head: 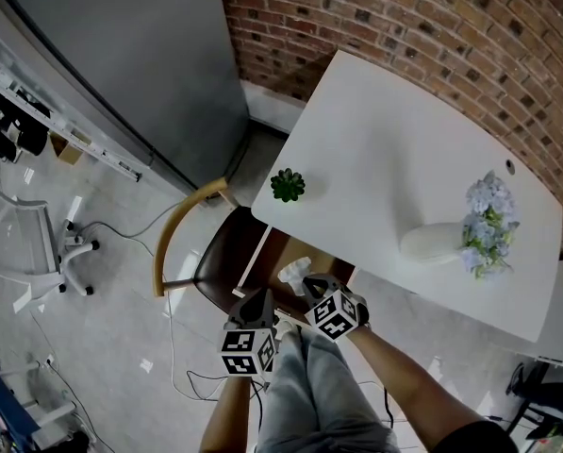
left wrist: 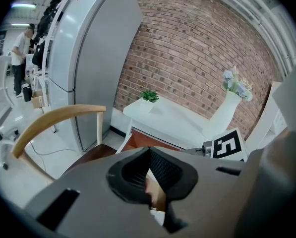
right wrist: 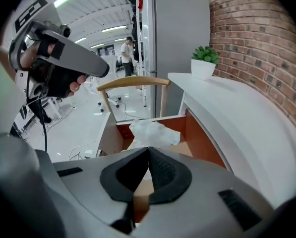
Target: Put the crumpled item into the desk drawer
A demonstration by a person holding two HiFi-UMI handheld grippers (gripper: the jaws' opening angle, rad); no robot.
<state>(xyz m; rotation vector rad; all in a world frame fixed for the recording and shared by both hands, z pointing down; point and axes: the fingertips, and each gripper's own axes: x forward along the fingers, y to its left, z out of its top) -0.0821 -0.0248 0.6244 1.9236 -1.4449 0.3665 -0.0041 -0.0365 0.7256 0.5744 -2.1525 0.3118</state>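
The crumpled item [right wrist: 150,132] is a white wad lying at the far end of the open desk drawer [right wrist: 203,144]. Its lower edge runs into the tips of my right gripper [right wrist: 148,148], which is shut on it. In the head view the wad [head: 293,272] sits in the drawer [head: 254,258] just ahead of my right gripper [head: 308,285]. My left gripper [head: 261,302] hovers by the drawer's near end. In its own view the left gripper [left wrist: 148,150] has its jaws together, with nothing seen between them. The drawer's brown inside [left wrist: 138,142] shows beyond it.
The white desk [head: 404,149] carries a small potted plant [head: 287,185] and a white vase of flowers [head: 451,242]. A wooden chair [head: 180,243] stands left of the drawer, under the desk's corner. A grey cabinet [head: 140,55] and brick wall [head: 432,17] stand behind.
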